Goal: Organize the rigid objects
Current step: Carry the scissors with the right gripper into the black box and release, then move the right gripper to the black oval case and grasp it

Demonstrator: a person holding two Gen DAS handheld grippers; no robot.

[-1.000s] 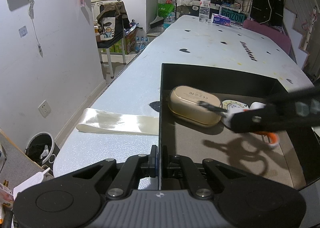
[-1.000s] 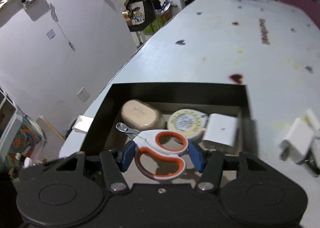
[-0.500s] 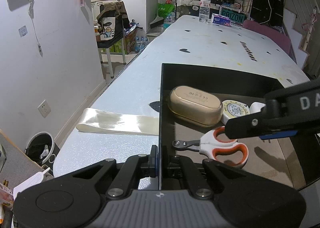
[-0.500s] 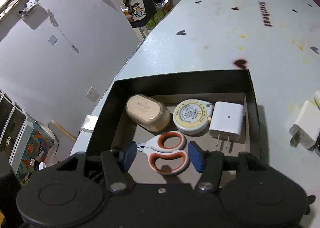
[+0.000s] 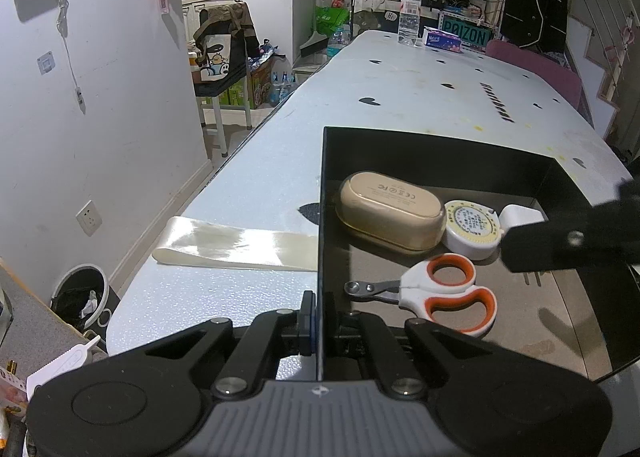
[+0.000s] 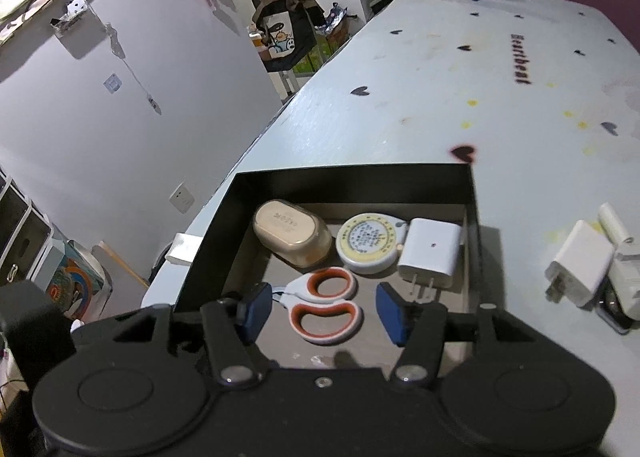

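Observation:
A black box (image 5: 400, 149) (image 6: 352, 181) stands on the pale table. Inside lie a gold case (image 5: 390, 211) (image 6: 290, 233), a round tape measure (image 5: 472, 227) (image 6: 368, 243), a white charger (image 6: 430, 253) and orange-and-white scissors (image 5: 444, 291) (image 6: 324, 307). My left gripper (image 5: 318, 313) is shut on the box's near-left wall. My right gripper (image 6: 320, 315) is open and empty, above the scissors; it also shows in the left wrist view (image 5: 568, 239) at the right, hiding most of the charger.
Right of the box lie another white charger (image 6: 580, 269) and a second white piece (image 6: 624, 273). A cream ribbon strip (image 5: 236, 243) lies left of the box. A water bottle (image 5: 409, 17) and a small carton (image 5: 442, 39) stand at the table's far end.
My right gripper set the scissors down in the box, opened, and has drawn back up and to the right. My left gripper has kept its hold on the box wall.

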